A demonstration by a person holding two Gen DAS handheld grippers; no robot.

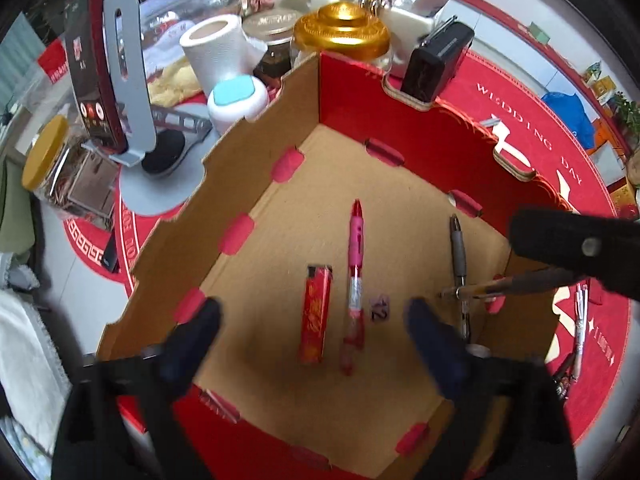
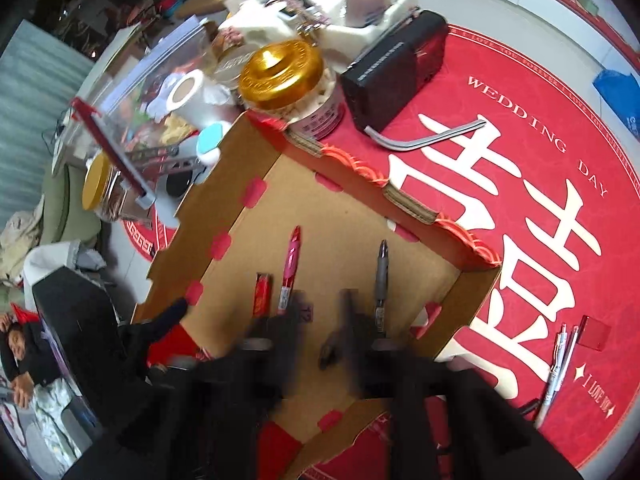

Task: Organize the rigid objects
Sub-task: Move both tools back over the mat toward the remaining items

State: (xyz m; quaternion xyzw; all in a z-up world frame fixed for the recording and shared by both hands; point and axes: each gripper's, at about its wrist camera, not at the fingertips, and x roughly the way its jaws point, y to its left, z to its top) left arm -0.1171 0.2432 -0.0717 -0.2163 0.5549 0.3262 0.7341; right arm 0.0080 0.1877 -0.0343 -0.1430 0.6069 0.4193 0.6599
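So, left to right: yellow-lid jar (image 1: 42,152), phone on grey stand (image 1: 96,72), paper roll (image 1: 214,50), gold-lid jar (image 1: 342,26), black radio (image 1: 436,62) crowd box's far-left rim. Cardboard box (image 1: 256,128), red outside, notched walls, flat brown floor mostly bare. Inside: flat red lighter (image 1: 316,314), glossy pink pen (image 1: 354,284), small die (image 1: 380,307), grey pen (image 1: 460,268). Left gripper (image 1: 314,326) spread wide over lighter and pink pen, nothing pinched. Right gripper (image 2: 320,316) apart, blurry, empty, beside grey pen. Loose pens (image 2: 558,364) outside on red round mat (image 2: 540,184).
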